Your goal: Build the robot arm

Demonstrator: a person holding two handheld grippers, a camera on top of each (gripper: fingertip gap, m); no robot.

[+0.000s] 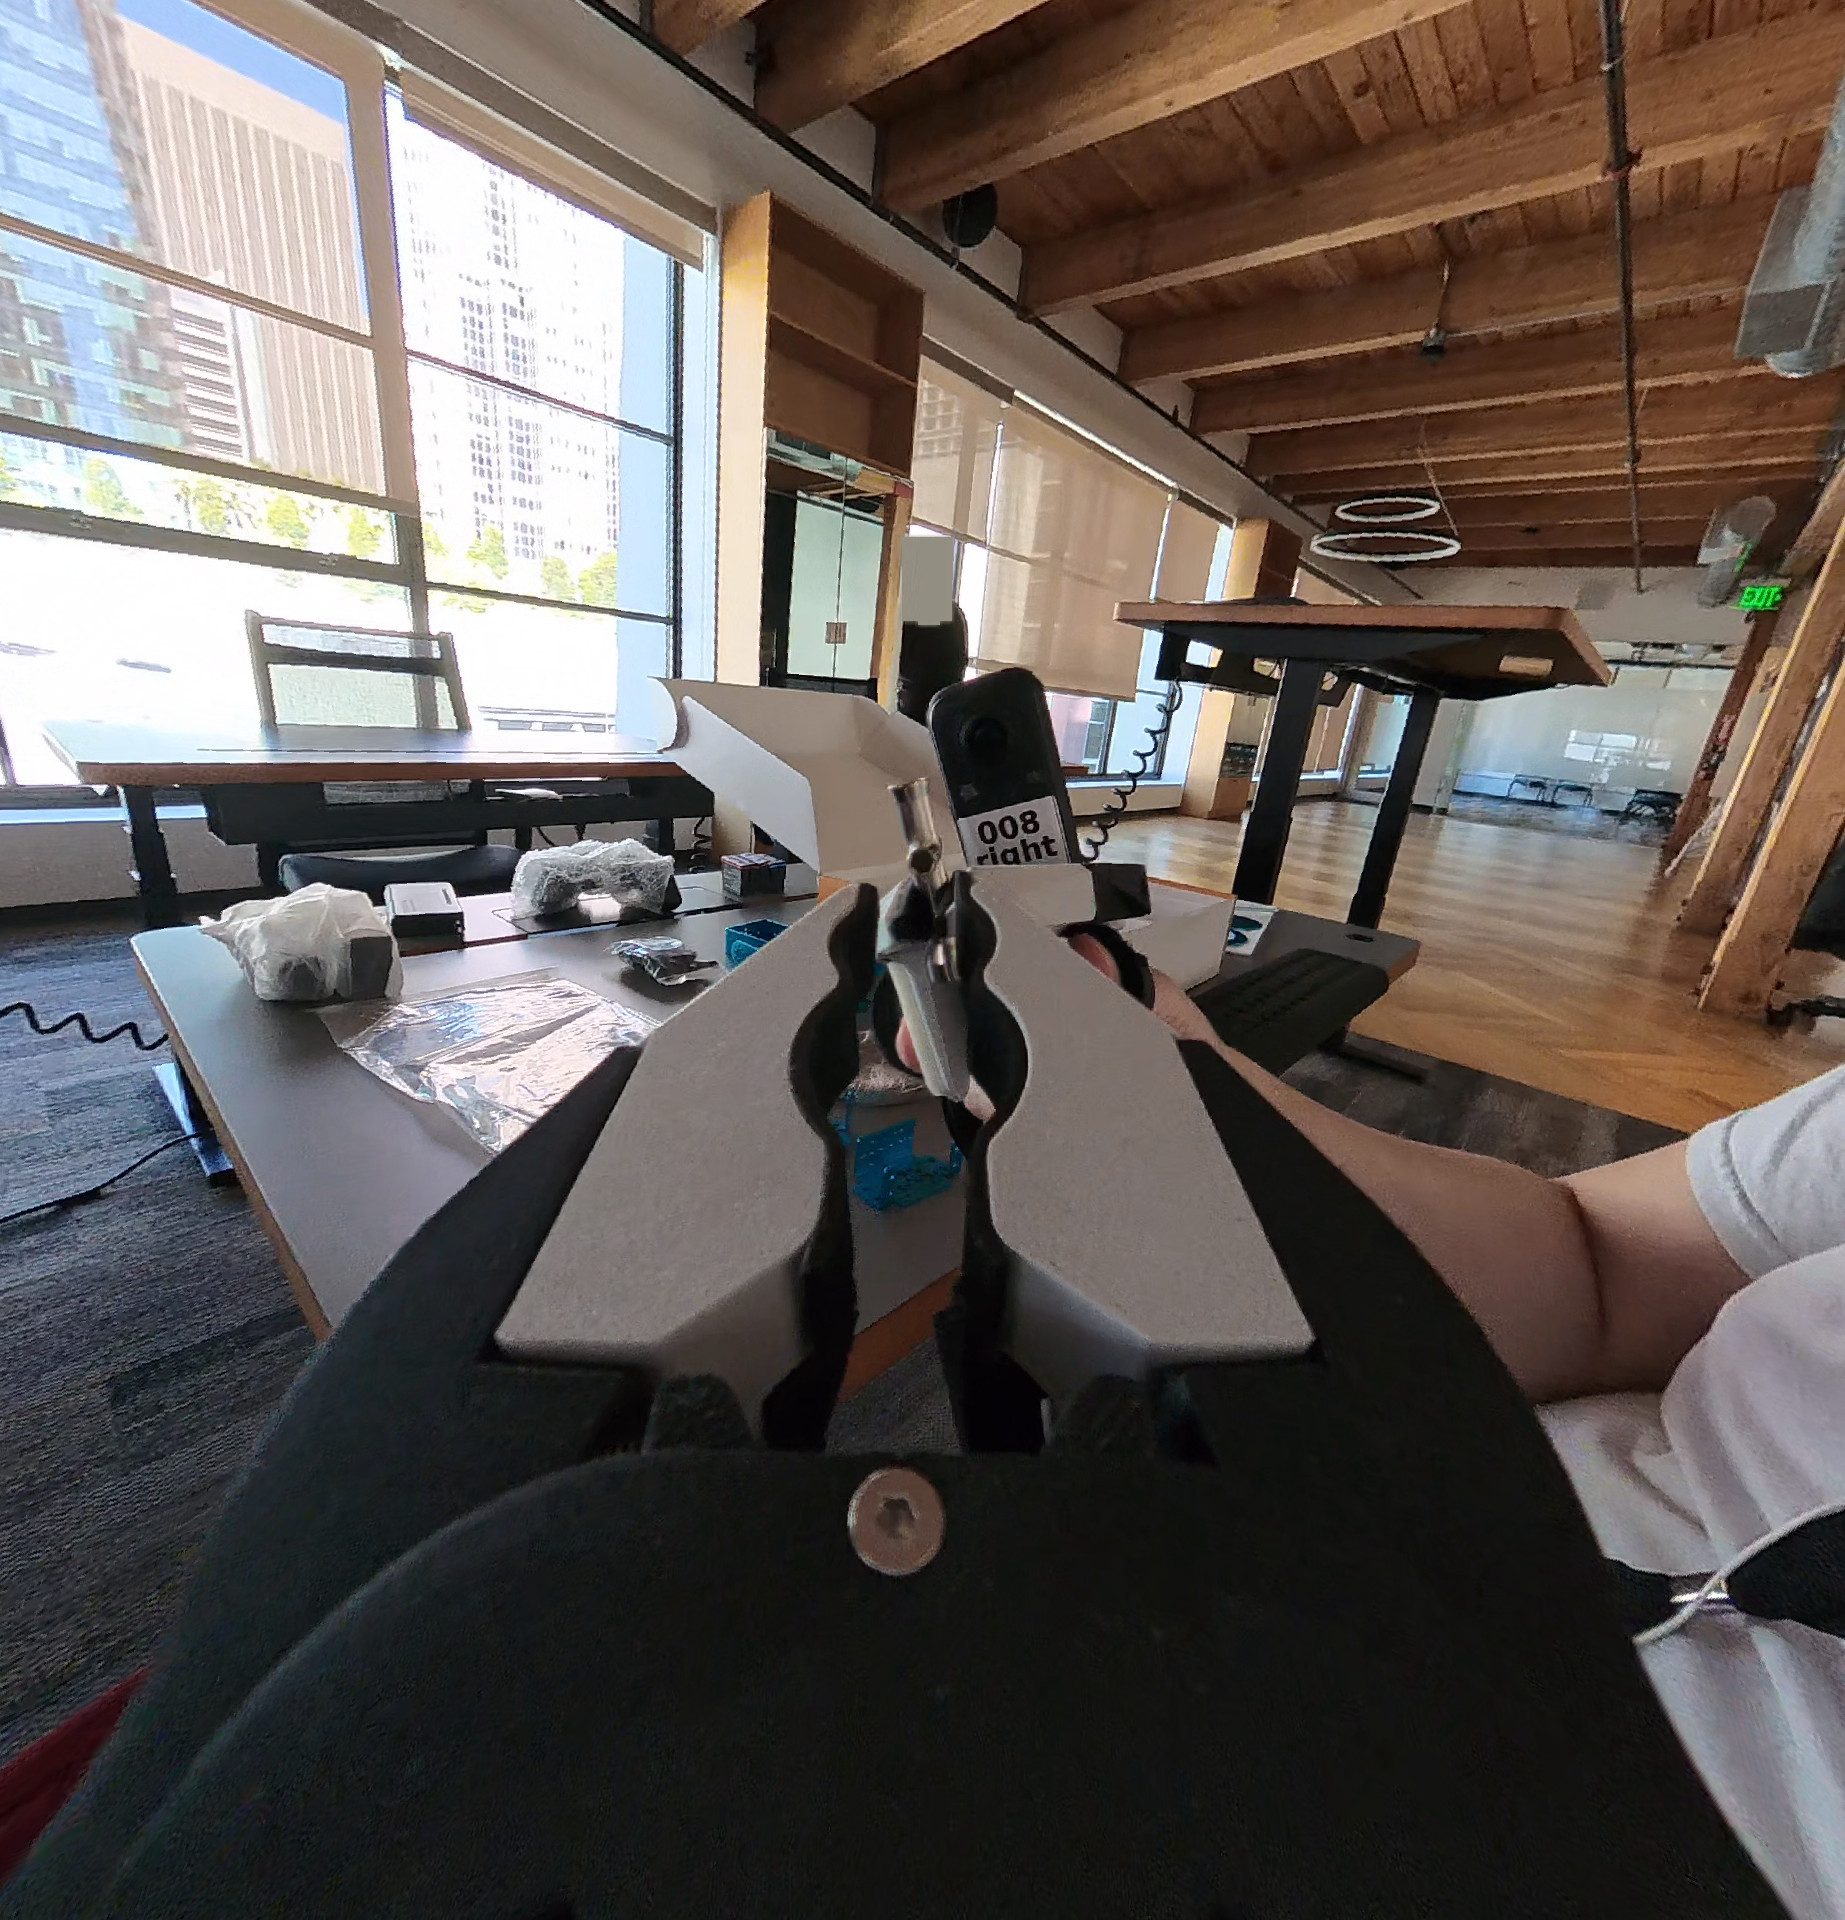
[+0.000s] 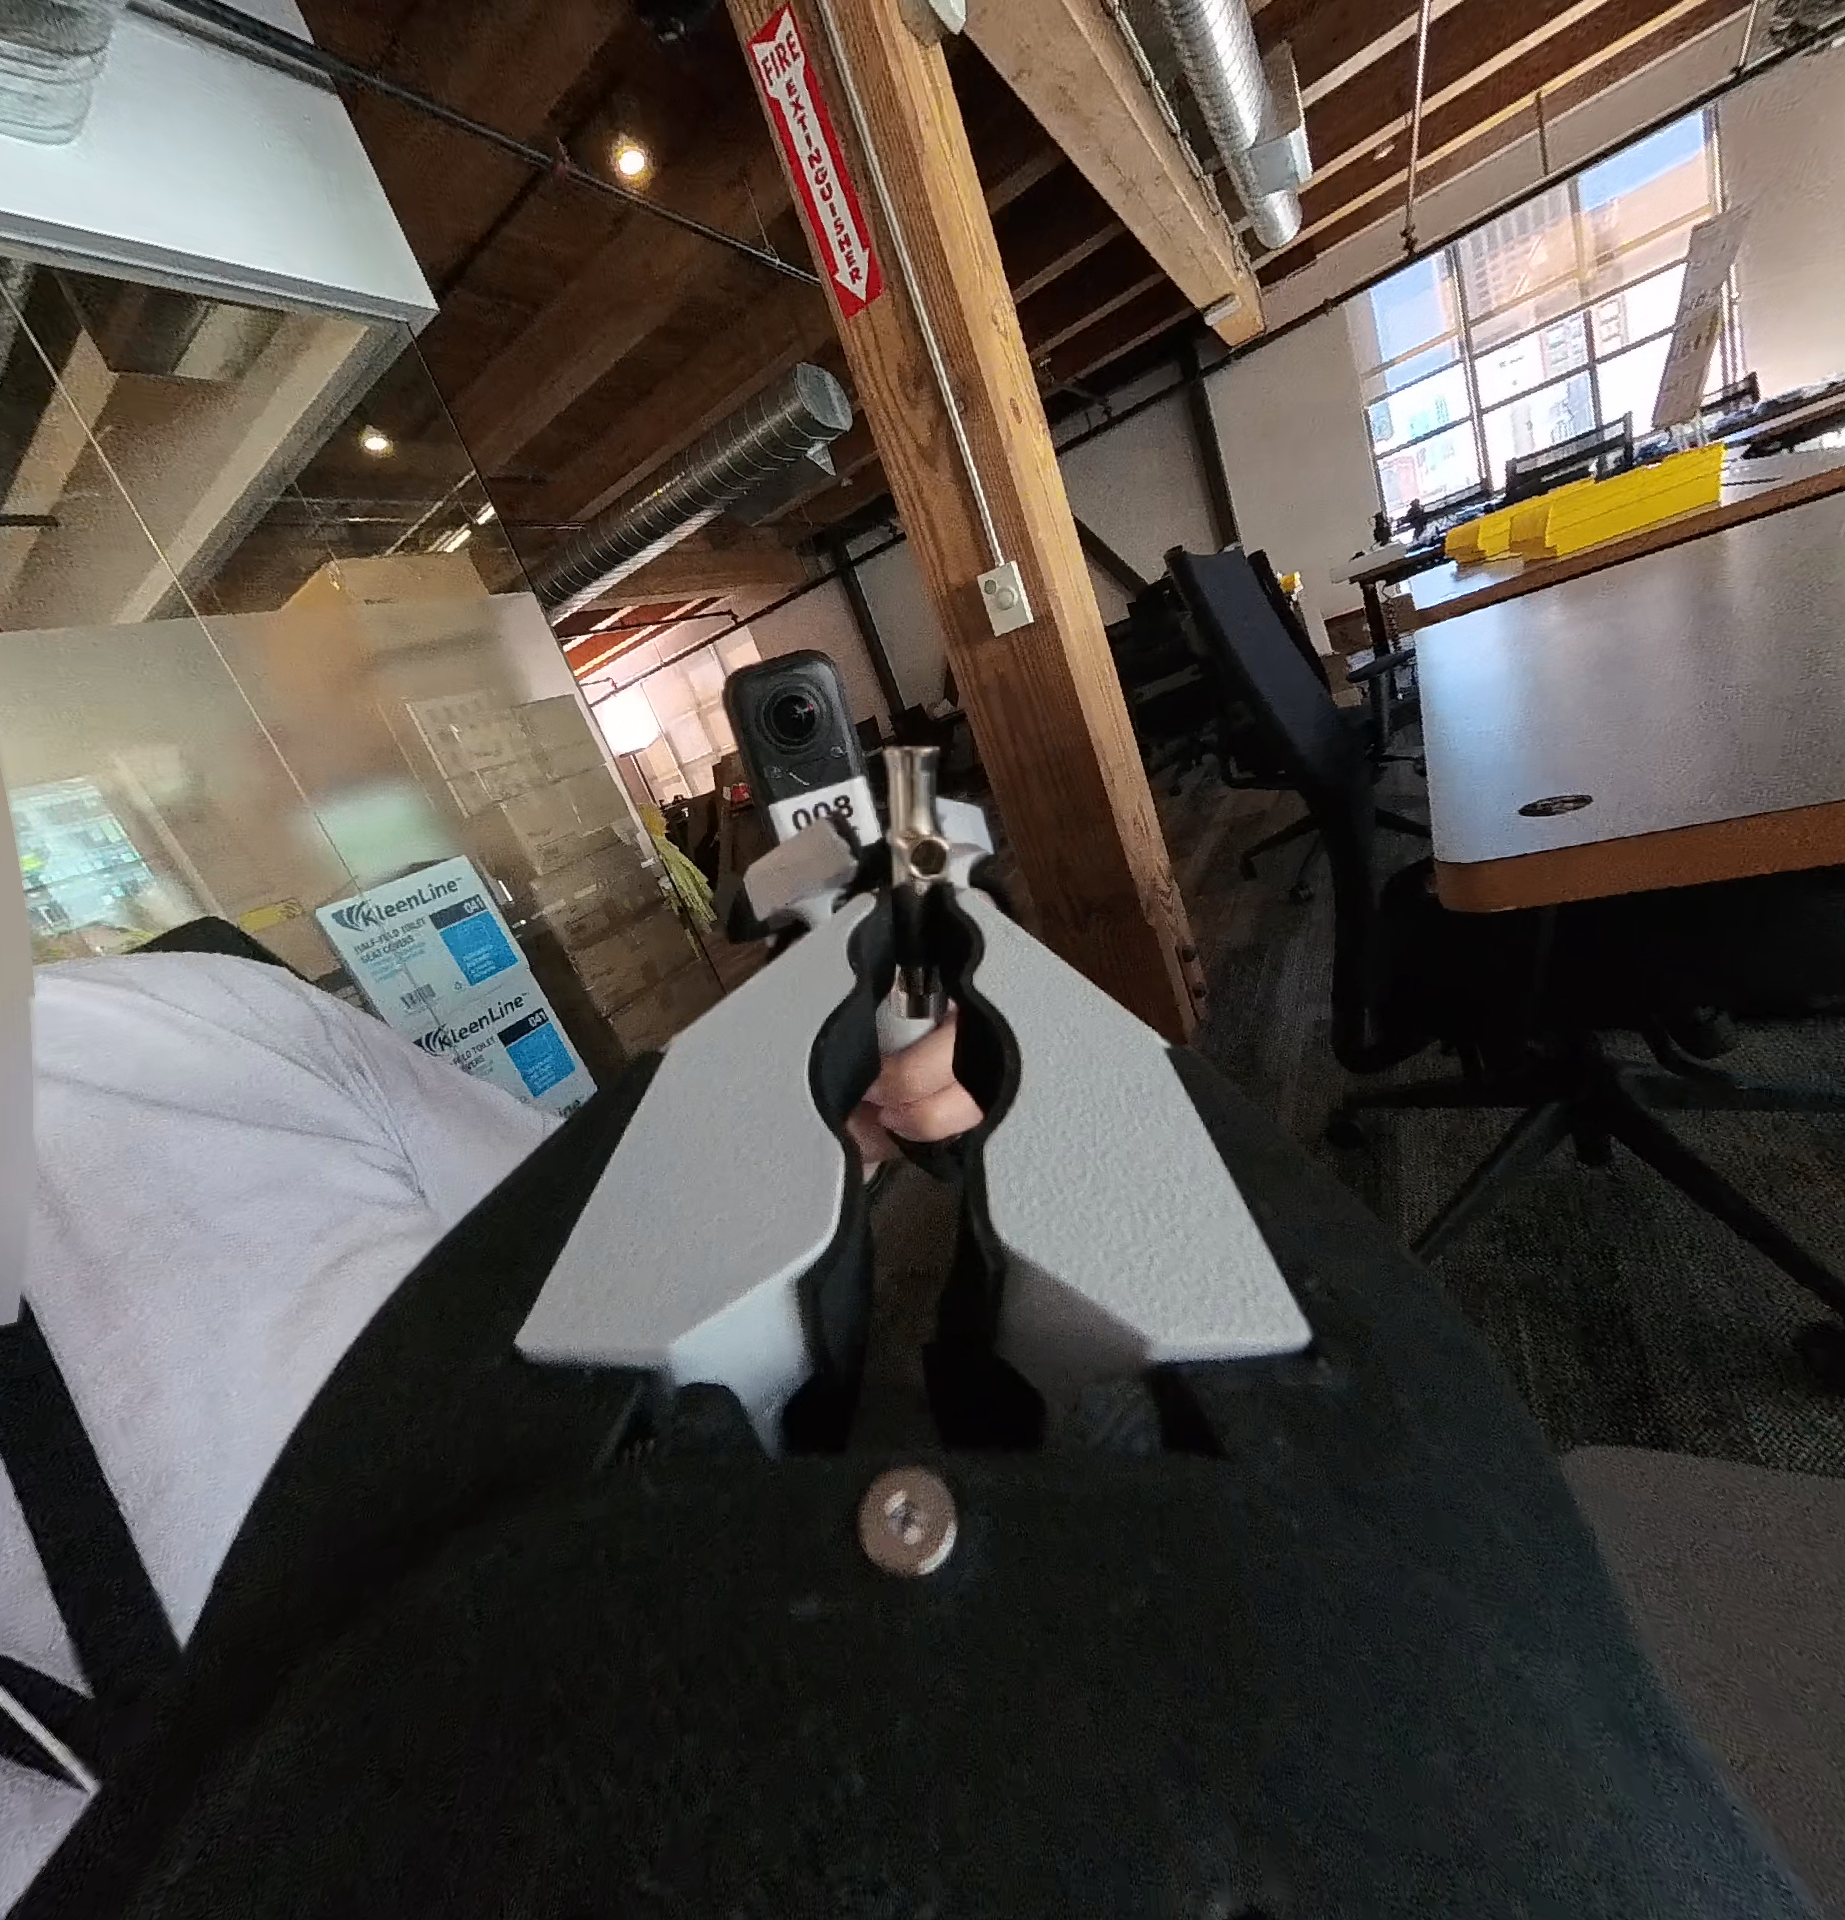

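A small silver metal tool (image 1: 923,883) with a cross-shaped head stands upright between the tips of my left gripper (image 1: 928,920), whose jaws are closed on it. Its flat silver lower part hangs between the black pads (image 1: 840,997). My right gripper (image 2: 913,925) faces the left one and is also closed on the same tool (image 2: 913,831), whose head sticks up above the fingertips. Each view shows the other gripper's black camera behind the tool: in the left wrist view (image 1: 985,748) and in the right wrist view (image 2: 793,727). A hand (image 2: 918,1101) shows through the gap below.
A grey table (image 1: 305,1091) below holds clear plastic bags (image 1: 482,1039), wrapped bundles (image 1: 300,940), blue plastic parts (image 1: 892,1153) and an open white box (image 1: 783,769). A raised desk (image 1: 1365,634) stands to the right. A wooden post (image 2: 980,520), an office chair (image 2: 1302,727) and a table (image 2: 1645,727) show in the right wrist view. Less than 4 cm separates the two grippers' tips.
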